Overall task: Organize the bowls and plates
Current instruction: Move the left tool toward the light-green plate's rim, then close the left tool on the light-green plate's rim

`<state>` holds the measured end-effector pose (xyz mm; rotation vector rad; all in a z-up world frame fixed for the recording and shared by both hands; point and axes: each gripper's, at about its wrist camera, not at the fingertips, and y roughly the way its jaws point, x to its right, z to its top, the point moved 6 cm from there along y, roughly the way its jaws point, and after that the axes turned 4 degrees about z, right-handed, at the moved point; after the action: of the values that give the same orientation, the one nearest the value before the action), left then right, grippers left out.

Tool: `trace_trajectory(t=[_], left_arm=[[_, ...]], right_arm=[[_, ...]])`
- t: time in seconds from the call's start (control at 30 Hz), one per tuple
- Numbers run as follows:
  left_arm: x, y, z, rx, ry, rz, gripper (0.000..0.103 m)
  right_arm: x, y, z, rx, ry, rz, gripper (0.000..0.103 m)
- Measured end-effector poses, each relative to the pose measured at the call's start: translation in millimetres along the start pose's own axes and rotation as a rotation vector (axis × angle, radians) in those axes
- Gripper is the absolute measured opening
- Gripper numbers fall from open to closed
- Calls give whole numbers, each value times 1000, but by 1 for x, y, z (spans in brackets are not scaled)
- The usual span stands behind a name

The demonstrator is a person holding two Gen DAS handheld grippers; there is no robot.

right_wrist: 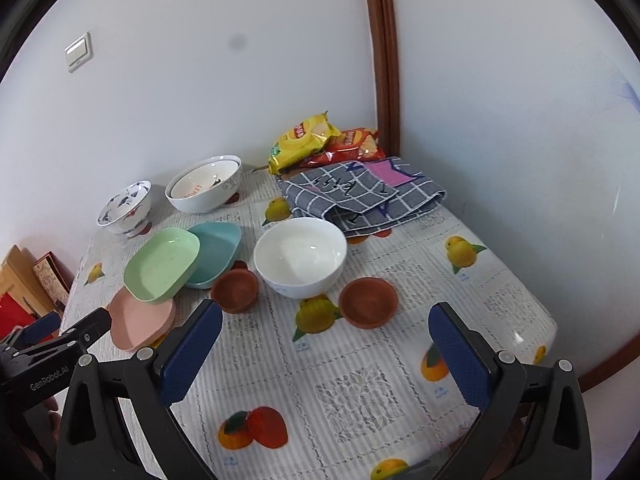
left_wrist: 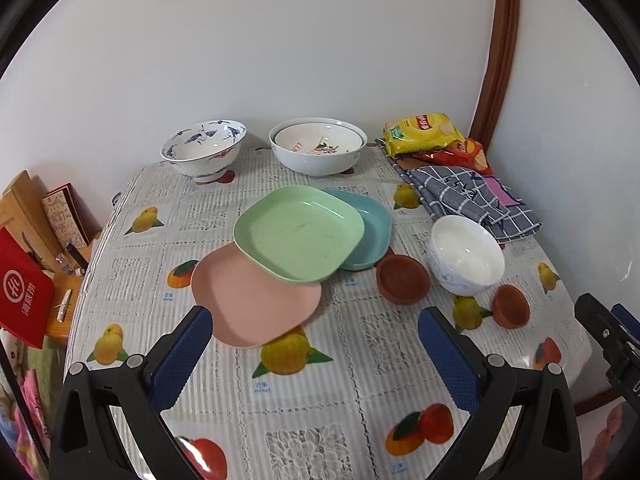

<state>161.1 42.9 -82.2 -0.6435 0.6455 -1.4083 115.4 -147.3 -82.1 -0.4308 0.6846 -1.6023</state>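
- The left gripper (left_wrist: pixel 312 332) hangs above the near part of the table, its blue-padded jaws spread wide with nothing between them; its left fingertip sits in line with the near edge of the pink plate (left_wrist: pixel 256 304)
- The right gripper (right_wrist: pixel 326 328) is likewise spread wide and holds nothing, hovering over the fruit-print tablecloth (right_wrist: pixel 360 392) short of the small dishes
- Three square plates overlap in the middle of the table: the green plate (left_wrist: pixel 298 236) lies on top, tilted, resting on the pink plate toward the near side and on the teal plate (left_wrist: pixel 374 228) toward the far right
- A white bowl (right_wrist: pixel 300 256) stands upright to the right of the plates, just in front of the folded checked cloth (right_wrist: pixel 360 196)
- Two small brown dishes flank it: one brown dish (right_wrist: pixel 235 290) sits just beside the teal plate and close to the white bowl, the other brown dish (right_wrist: pixel 369 302) lies nearer the table's right side
- At the back by the wall, a blue-patterned bowl (left_wrist: pixel 204 150) stands alone on the left
- Beside it, a large white bowl (left_wrist: pixel 318 152) holds a smaller bowl (left_wrist: pixel 316 140) nested inside
- A yellow snack bag (left_wrist: pixel 424 132) and a red snack bag (left_wrist: pixel 466 152) lie in the far right corner, behind the cloth
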Motion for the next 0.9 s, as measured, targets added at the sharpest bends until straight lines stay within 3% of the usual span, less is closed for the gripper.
trace_trajectory(t=[0.23,0.67,0.9], left_arm=[[-14,25,18,-35,-26,-7,102],[-68,77,32,-80,-116,78,99],[-84,106,33,-108,-168,83,97]], right_arm=[[-21,32,12,-37,-49,46,100],[-84,94,33,-91,-117,176,84],[-117,132,36,-120,-184,210,79]])
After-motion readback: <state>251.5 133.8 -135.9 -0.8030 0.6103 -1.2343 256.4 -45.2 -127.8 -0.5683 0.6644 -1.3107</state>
